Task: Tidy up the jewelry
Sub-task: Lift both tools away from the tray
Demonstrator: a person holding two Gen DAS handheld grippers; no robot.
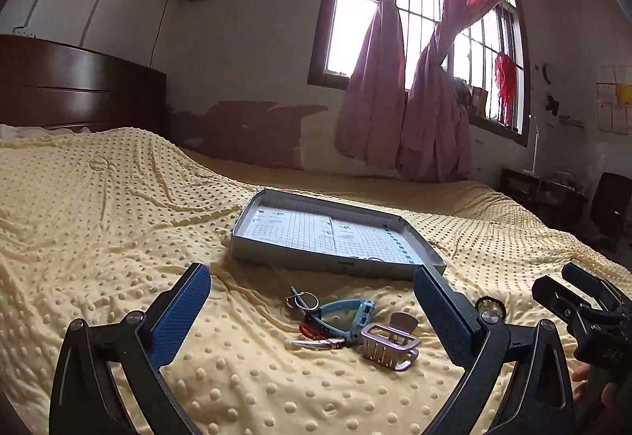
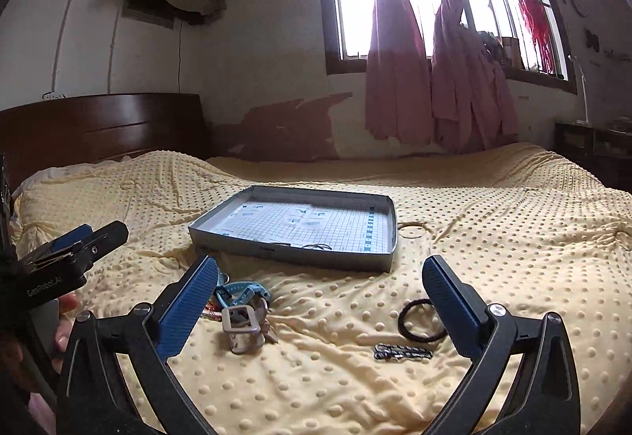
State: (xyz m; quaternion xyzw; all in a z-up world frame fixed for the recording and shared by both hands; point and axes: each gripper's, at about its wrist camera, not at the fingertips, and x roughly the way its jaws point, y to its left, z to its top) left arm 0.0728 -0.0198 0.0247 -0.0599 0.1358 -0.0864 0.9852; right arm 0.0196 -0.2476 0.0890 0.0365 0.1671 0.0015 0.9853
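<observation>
Both tools spread wide and empty — left tool (image 1: pixel 312 312), right tool (image 2: pixel 320 300). Just ahead of the left tool's blue pads lies a cluster on the bed (image 1: pixel 118 221): blue watch (image 1: pixel 347 310), silver clip (image 1: pixel 389 346), key ring (image 1: pixel 302 298). By the right tool's right finger — a black hair tie (image 2: pixel 410 320) and striped clip (image 2: pixel 403 352). Farther ahead, the grey tray (image 1: pixel 335 261).

Pink knotted curtains (image 1: pixel 403 87) hang behind a yellow dotted bedspread (image 1: pixel 118 221) and dark headboard (image 1: pixel 71 83)
</observation>
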